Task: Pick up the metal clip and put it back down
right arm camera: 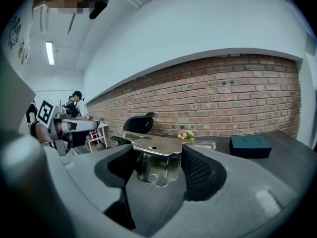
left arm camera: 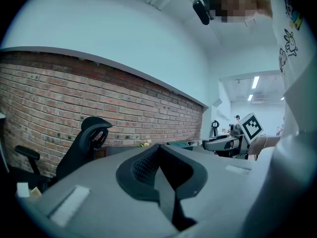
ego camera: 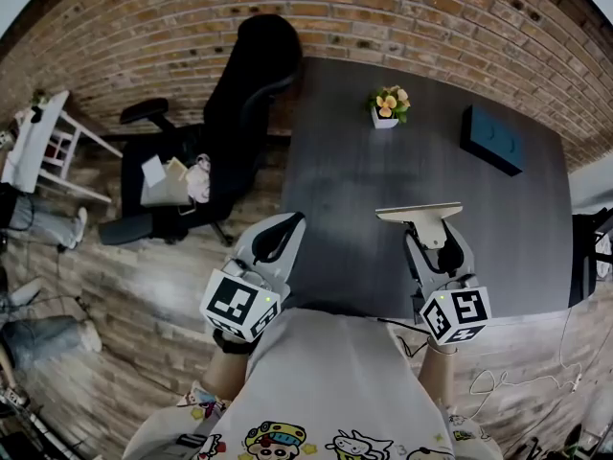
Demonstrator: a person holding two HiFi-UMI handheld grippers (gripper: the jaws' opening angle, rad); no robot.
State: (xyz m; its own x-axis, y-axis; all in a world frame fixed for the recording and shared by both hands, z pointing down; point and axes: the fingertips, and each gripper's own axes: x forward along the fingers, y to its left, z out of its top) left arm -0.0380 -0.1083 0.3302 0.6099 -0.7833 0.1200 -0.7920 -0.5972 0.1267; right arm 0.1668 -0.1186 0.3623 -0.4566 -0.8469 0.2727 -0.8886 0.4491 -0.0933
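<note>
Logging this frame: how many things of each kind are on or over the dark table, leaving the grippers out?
Flower pot: 1
Box: 1
Metal clip: 1, held in the right gripper
Total: 3

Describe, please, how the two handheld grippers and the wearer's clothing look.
Both the left gripper and the right gripper have smooth, light-grey curved bodies with black, mesh-textured pads. Each carries a white cube with black square markers. The person wears a pale T-shirt printed with cartoon figures.
</note>
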